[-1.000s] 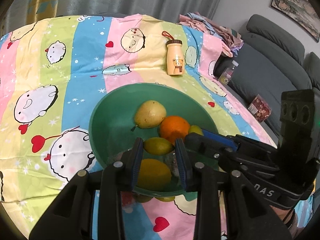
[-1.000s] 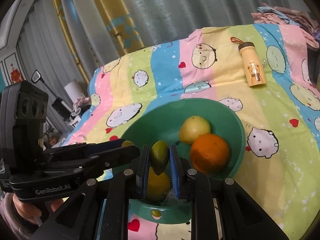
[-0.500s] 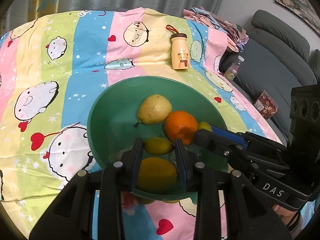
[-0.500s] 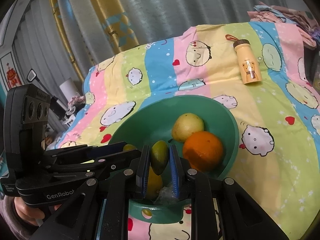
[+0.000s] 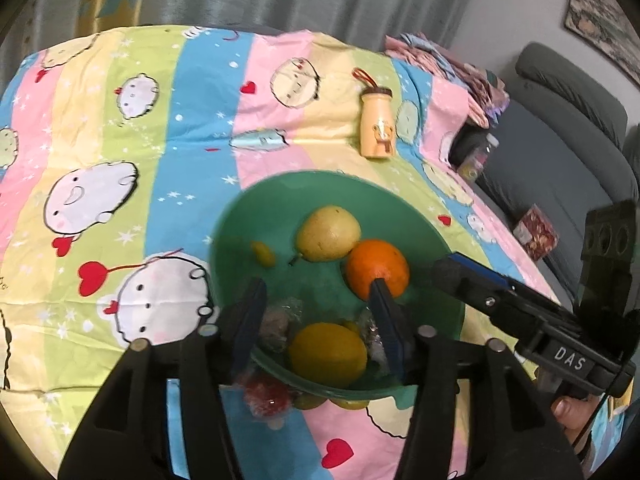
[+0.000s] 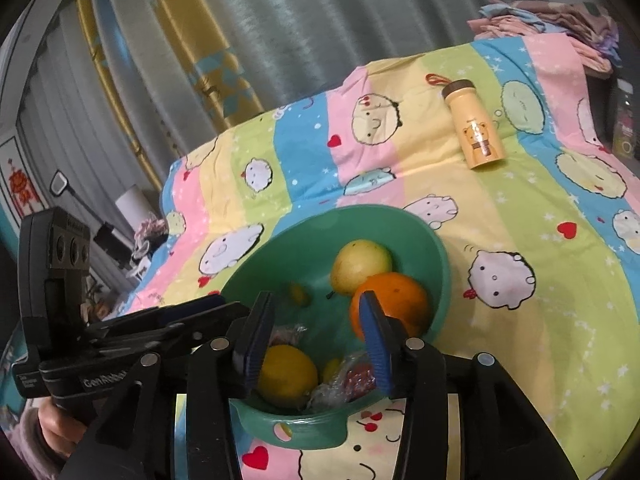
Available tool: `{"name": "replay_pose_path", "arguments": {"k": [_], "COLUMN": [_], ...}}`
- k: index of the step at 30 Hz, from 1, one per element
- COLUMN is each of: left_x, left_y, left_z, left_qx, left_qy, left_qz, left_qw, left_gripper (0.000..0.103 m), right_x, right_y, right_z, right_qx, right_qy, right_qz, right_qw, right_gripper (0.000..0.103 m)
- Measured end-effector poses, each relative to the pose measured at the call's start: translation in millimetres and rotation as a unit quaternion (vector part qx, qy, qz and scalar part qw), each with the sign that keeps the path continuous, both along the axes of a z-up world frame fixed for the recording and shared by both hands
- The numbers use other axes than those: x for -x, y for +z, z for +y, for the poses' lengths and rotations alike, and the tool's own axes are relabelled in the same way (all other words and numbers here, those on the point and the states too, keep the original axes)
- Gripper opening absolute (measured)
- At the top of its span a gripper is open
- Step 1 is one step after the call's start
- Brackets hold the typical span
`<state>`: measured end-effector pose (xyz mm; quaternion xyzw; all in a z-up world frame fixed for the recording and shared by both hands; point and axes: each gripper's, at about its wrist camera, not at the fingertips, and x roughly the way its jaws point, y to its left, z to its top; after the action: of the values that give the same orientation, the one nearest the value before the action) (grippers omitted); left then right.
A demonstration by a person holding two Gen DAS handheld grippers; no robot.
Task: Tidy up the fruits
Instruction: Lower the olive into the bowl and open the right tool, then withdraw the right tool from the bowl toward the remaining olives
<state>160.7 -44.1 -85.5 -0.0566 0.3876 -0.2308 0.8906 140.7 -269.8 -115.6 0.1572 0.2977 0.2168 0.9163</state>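
Note:
A green bowl (image 5: 248,216) (image 6: 440,256) on the striped cartoon cloth holds a pear (image 5: 328,233) (image 6: 360,264), an orange (image 5: 376,266) (image 6: 396,300), a large lemon (image 5: 328,354) (image 6: 286,374), a small yellow-green fruit (image 5: 263,254) (image 6: 299,294) and some clear-wrapped items (image 6: 352,380). My left gripper (image 5: 320,300) is open and empty above the bowl's near side. My right gripper (image 6: 316,316) is open and empty over the bowl too. Each gripper also shows in the other's view, the right one (image 5: 472,280) and the left one (image 6: 208,308).
A yellow bear bottle (image 5: 378,124) (image 6: 474,124) lies on the cloth beyond the bowl. A red wrapped item (image 5: 266,398) and small yellow fruits (image 5: 352,403) lie under the bowl's near rim. A grey sofa (image 5: 560,128) and a clothes pile (image 6: 552,20) stand at the right.
Both grippers have opened. The small yellow-green fruit that the right gripper held now lies in the bowl left of the pear.

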Motion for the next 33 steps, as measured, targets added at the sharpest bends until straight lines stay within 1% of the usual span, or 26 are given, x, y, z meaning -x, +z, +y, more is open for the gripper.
{"name": "replay_pose_path", "arguments": {"k": [2, 5, 8, 11, 14, 18, 22, 24, 27, 30, 33], "left_x": [2.5, 7.9, 14.9, 21.0, 29.4, 41.4, 53.2, 56.7, 64.3, 71.0, 77.3], "left_y": [4.5, 9.1, 7.9, 3.4, -3.8, -12.9, -20.3, -23.4, -29.6, -33.6, -36.0], "left_z": [9.5, 28.0, 43.5, 54.9, 64.5, 72.5, 78.7, 81.1, 86.5, 89.0, 87.2], "left_qx": [0.007, 0.016, 0.02, 0.023, 0.027, 0.027, 0.026, 0.026, 0.032, 0.037, 0.042], "left_qy": [0.014, 0.037, 0.056, 0.07, 0.082, 0.089, 0.092, 0.092, 0.094, 0.093, 0.081], "left_qz": [-0.004, -0.006, 0.0, 0.012, 0.025, 0.044, 0.058, 0.062, 0.074, 0.082, 0.085], "left_qw": [0.9999, 0.9992, 0.9982, 0.9972, 0.996, 0.9947, 0.9938, 0.9935, 0.9924, 0.9917, 0.9922], "left_gripper": [0.067, 0.072, 0.075, 0.076, 0.077, 0.077, 0.077, 0.077, 0.077, 0.077, 0.077], "right_x": [0.7, 3.3, 5.1, 8.4, 12.5, 19.6, 28.3, 36.2, 47.2, 56.2, 61.7], "right_y": [1.5, 4.2, 6.1, 8.2, 10.7, 13.9, 15.0, 12.1, 4.2, -7.2, -18.8], "right_z": [-5.5, -13.2, -19.2, -23.9, -25.2, -24.4, -26.1, -26.5, -24.2, -18.5, -11.1], "right_qx": [-0.014, -0.026, -0.032, -0.042, -0.042, -0.035, -0.045, -0.056, -0.06, -0.055, -0.049], "right_qy": [-0.004, -0.011, -0.017, -0.015, -0.012, -0.001, 0.014, 0.027, 0.044, 0.064, 0.082], "right_qz": [-0.001, -0.005, -0.008, -0.01, -0.013, -0.018, -0.024, -0.025, -0.02, -0.003, 0.016], "right_qw": [1.0, 1.0, 0.999, 0.999, 0.999, 0.999, 0.999, 0.998, 0.997, 0.996, 0.995], "right_gripper": [0.046, 0.049, 0.052, 0.052, 0.052, 0.052, 0.052, 0.052, 0.052, 0.052, 0.052]}}
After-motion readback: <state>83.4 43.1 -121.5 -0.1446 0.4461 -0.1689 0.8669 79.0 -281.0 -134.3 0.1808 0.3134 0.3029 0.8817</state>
